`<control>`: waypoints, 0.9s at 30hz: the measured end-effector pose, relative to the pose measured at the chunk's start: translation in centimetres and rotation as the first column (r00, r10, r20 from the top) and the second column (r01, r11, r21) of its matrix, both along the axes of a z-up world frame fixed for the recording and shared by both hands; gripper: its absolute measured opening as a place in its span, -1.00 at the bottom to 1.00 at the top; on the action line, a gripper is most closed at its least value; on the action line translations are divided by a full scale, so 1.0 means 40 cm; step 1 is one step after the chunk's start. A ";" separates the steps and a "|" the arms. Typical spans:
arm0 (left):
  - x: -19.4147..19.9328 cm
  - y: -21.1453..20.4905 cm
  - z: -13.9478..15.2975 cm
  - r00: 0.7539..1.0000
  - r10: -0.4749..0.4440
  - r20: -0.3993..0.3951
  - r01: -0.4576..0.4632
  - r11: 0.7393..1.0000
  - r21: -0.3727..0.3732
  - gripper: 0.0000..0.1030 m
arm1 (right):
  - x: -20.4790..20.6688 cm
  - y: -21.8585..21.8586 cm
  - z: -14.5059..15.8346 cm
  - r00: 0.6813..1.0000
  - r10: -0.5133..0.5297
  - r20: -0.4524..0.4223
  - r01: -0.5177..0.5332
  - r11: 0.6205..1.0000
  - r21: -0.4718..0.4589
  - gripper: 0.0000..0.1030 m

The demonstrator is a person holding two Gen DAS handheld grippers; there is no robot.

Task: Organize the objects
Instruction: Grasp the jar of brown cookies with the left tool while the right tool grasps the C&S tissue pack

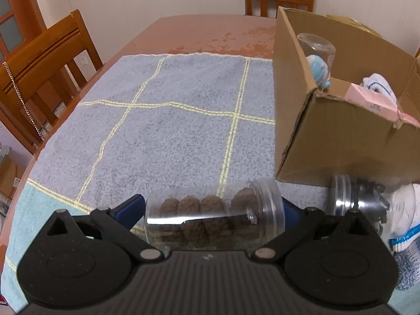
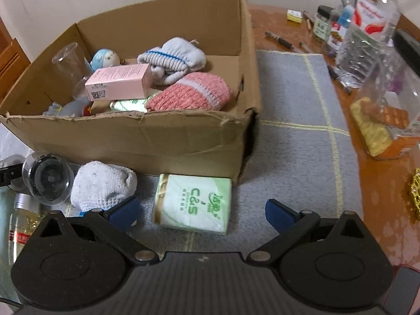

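Left gripper: closed on a clear plastic jar of brown lumps. The jar lies sideways between the 2 blue pads, long axis across the gripper's line, screw-top rim toward the gripper's right. It appears lifted off the grey checked towel, though the height cannot be judged.

Cardboard box: ahead of the left gripper and off to its right, near wall facing it, open top above the jar's level in this view. Already inside: an upturned clear cup, a blue toy, a pink carton, a white sock.

Right gripper: jaws spread wide, holding nothing. A green tissue pack lies flat on the towel directly between and just ahead of its pads, long axis running roughly along the gripper's line, its far end near the box wall. To the gripper's left: a white sock, then a second clear jar on its side.

Judgement: the jar is the item in hand, so the left arm owns the coming move, forward and right, rising over the near wall. The sideways jar should clear the rim if kept level. The right gripper is nearest the tissue pack and is already lined up on it.
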State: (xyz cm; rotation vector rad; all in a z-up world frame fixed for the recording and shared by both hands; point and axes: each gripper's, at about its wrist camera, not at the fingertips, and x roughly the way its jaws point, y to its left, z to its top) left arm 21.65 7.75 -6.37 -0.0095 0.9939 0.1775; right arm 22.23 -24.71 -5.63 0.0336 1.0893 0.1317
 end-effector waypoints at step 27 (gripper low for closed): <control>-0.026 -0.007 -0.001 0.999 0.031 0.026 -0.031 0.999 0.024 0.81 | 0.016 0.004 -0.037 0.999 0.041 -0.014 -0.042 0.993 -0.114 0.70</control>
